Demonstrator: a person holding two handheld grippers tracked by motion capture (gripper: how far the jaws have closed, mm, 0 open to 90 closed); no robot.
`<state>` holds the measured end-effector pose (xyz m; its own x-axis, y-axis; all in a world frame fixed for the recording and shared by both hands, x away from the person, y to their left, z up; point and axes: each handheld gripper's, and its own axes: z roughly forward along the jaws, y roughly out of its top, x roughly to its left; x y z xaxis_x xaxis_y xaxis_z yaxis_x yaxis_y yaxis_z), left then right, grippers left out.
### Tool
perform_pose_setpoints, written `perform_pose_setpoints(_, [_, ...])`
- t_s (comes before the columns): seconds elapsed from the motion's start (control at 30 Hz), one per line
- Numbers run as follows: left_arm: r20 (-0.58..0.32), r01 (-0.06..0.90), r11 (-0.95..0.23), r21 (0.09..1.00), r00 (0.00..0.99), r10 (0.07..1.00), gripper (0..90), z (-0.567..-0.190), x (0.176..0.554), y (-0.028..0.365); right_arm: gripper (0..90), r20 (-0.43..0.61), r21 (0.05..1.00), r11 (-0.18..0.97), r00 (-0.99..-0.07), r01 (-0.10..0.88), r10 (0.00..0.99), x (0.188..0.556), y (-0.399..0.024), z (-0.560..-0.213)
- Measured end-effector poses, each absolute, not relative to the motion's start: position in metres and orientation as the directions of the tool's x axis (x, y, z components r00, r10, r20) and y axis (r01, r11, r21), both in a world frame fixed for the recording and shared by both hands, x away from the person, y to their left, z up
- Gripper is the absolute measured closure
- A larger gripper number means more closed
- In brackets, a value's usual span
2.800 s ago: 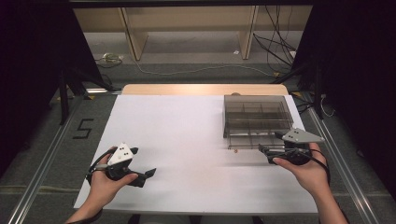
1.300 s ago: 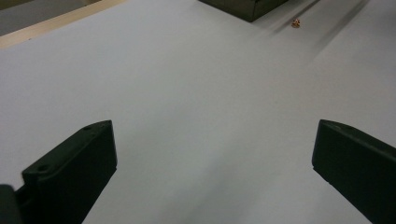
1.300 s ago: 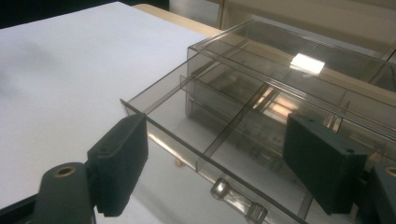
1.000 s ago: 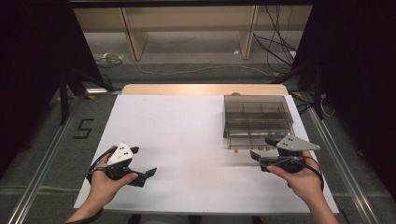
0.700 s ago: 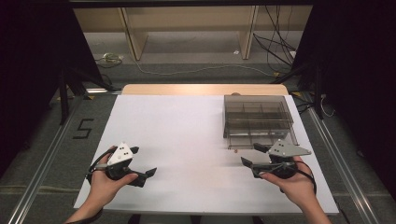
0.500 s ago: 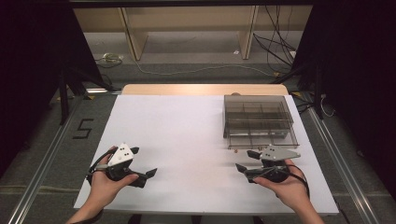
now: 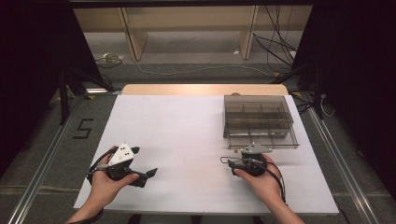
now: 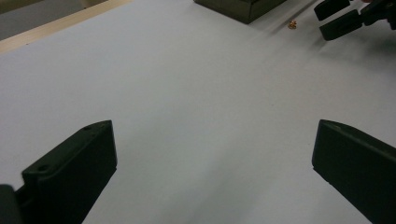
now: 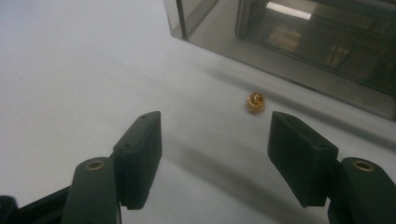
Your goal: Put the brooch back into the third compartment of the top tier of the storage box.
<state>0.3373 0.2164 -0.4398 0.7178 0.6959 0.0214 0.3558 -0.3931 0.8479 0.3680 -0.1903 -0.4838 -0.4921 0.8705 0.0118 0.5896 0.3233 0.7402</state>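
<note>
The left gripper (image 7: 140, 175) rests low over the white counter (image 7: 187, 126), far to the left of the smoked plastic organizer box (image 7: 259, 121). Its jaws stand wide apart with only bare counter between them. A small brass nut (image 9: 255, 102) lies on the counter just in front of the near wall of the box, not touching it. It shows also as a tiny gold speck (image 8: 292, 24) in the left gripper view. The right gripper (image 9: 215, 154) is held close before the box, pointing at the nut. Its jaws have just been closing a little, but they are still wide; the nut lies just beyond their tips, not between them, and the pads touch nothing.
</note>
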Motion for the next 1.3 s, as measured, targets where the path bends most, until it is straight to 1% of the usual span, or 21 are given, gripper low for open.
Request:
perform_pose_setpoints(0.1, [0.023, 0.353, -0.395, 0.848, 0.721, 0.693, 0.0, -0.440, 0.337, 0.216, 35.9, -0.002, 0.738, 0.312, -0.461, 0.598, 0.888, 0.372, -0.182, -0.485])
perform_pose_setpoints(0.33, [0.022, 0.351, -0.391, 0.851, 0.721, 0.693, 0.0, -0.440, 0.337, 0.217, 34.8, 0.013, 0.742, 0.247, -0.382, 0.622, 0.924, 0.378, -0.175, -0.489])
perform_pose_setpoints(0.6, [0.026, 0.346, -0.396, 0.851, 0.724, 0.689, 0.0, -0.439, 0.336, 0.217, 33.1, 0.005, 0.757, 0.222, -0.346, 0.615, 0.938, 0.384, -0.169, -0.494])
perform_pose_setpoints(0.83, [0.029, 0.343, -0.396, 0.852, 0.724, 0.689, 0.0, -0.439, 0.337, 0.217, 31.8, 0.012, 0.742, 0.221, -0.342, 0.633, 0.940, 0.390, -0.167, -0.499])
perform_pose_setpoints(1.17, [0.029, 0.344, -0.394, 0.852, 0.721, 0.692, 0.0, -0.438, 0.336, 0.217, 29.9, -0.023, 0.736, 0.247, -0.341, 0.630, 0.940, 0.393, -0.163, -0.500])
perform_pose_setpoints(1.3, [0.025, 0.347, -0.393, 0.852, 0.722, 0.692, 0.0, -0.439, 0.337, 0.217, 29.9, -0.022, 0.736, 0.247, -0.341, 0.631, 0.940, 0.394, -0.162, -0.500])
